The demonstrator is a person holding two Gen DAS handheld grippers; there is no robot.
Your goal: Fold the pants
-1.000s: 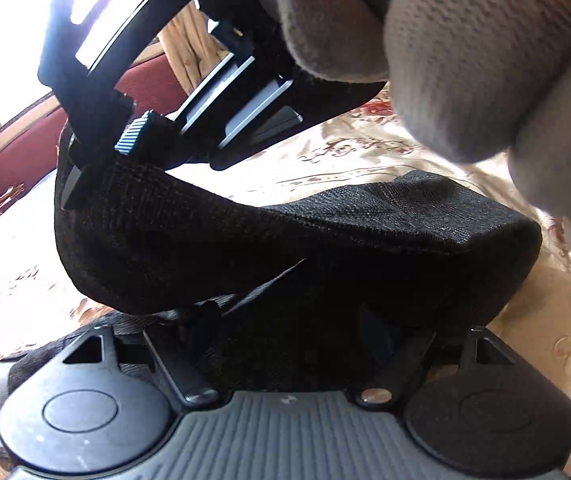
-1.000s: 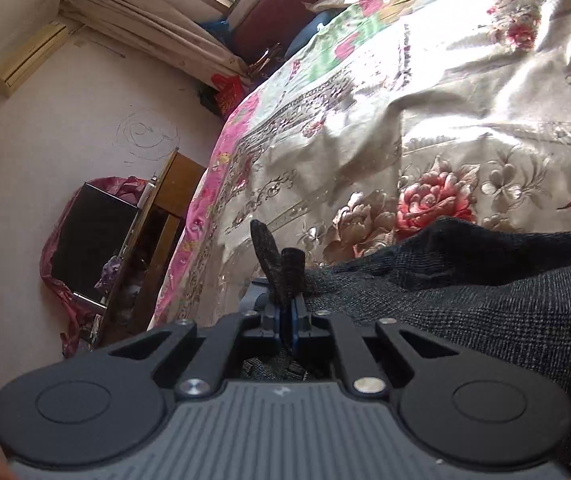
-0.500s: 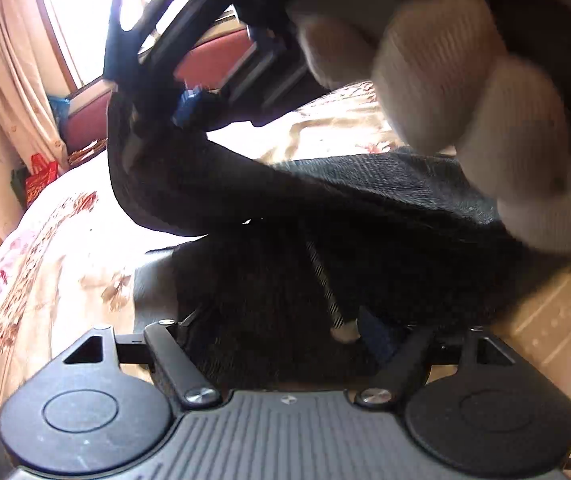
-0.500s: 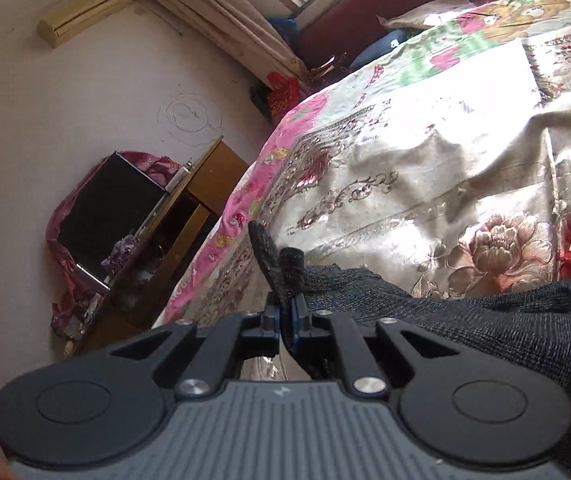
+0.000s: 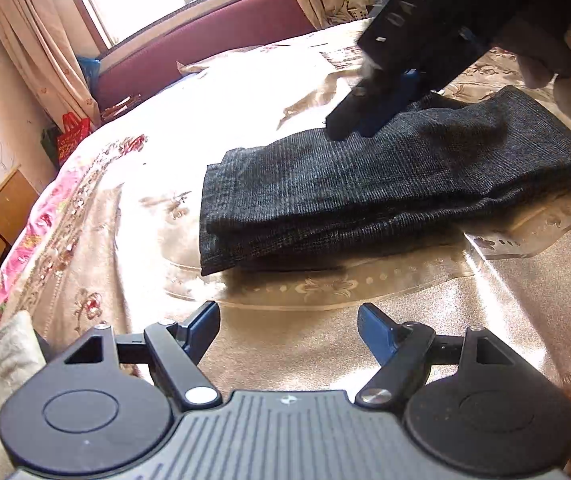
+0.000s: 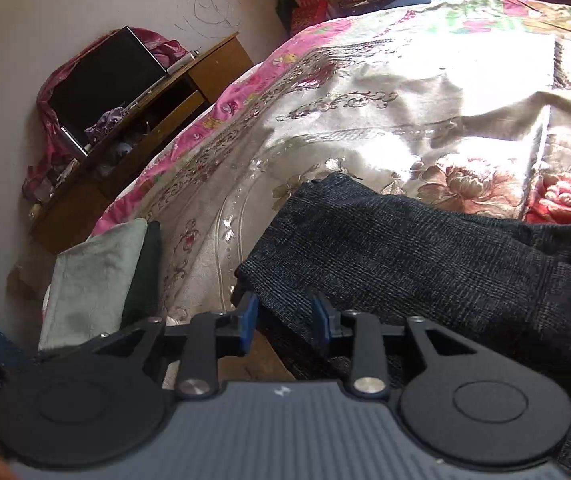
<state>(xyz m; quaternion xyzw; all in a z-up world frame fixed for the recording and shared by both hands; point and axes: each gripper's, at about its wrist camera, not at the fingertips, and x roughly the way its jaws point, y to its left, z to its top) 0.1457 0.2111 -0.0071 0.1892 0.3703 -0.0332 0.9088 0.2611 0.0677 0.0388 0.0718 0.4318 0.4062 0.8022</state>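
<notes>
We are seeing the folded dark grey woven pants (image 5: 385, 188) lying lengthwise left to right on the floral bedspread (image 5: 245, 92), the right gripper (image 6: 283, 320) (jaws opening, cloth edge between) nearer than the left gripper (image 5: 287, 330), gaping and empty.

Bed (image 5: 133, 200) carries everything; cover is shiny cream-gold satin spread with floral embroidery, pink flowered border along edge toward wooden cabinet. Dark grey checked pants (image 5: 365, 188) lie folded in flat stack directly on spread, layered edges facing left wrist camera. Pale green folded cloth (image 6: 93, 280) sits at bed edge, well apart from pants, dark item just beside it.
</notes>
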